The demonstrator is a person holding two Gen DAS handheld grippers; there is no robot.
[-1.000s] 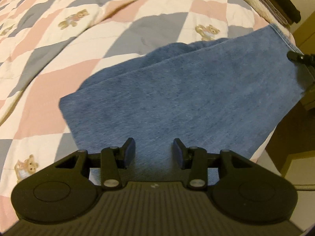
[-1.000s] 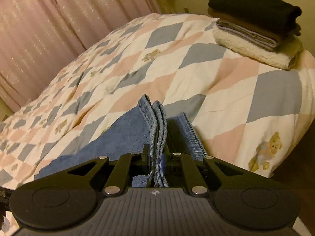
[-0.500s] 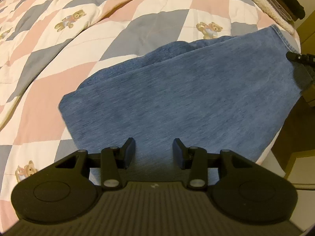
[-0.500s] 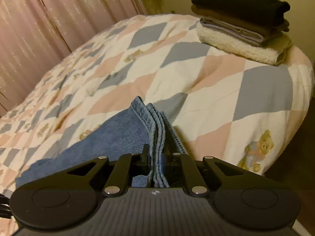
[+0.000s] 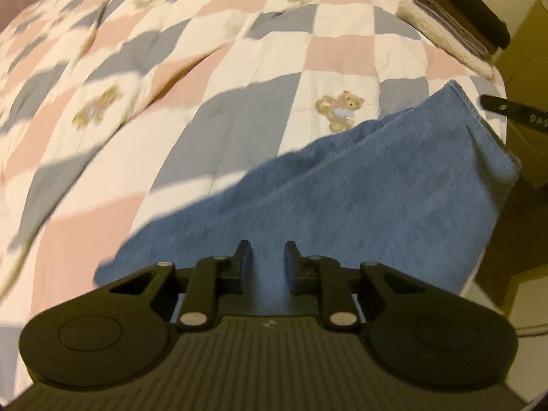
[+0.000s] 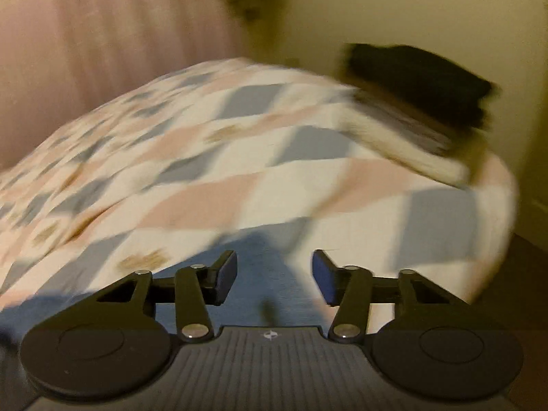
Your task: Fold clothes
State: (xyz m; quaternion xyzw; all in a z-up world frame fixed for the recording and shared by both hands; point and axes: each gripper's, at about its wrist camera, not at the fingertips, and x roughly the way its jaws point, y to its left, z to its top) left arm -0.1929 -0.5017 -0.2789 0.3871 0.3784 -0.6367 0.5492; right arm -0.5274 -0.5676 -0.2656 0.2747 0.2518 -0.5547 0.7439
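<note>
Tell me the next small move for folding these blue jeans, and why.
Probably bring the left gripper down to pinch the folded blue denim jeans. Its jaws are closing but hold nothing yet, the fabric lies flat on the checked quilt, and the right gripper, jaws opening, has nothing clamped.

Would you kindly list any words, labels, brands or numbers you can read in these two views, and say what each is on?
No readable text in either view.
A small pale emblem on the left gripper body: a mark, not letters.
The same emblem on the right gripper body: likewise unreadable.
</note>
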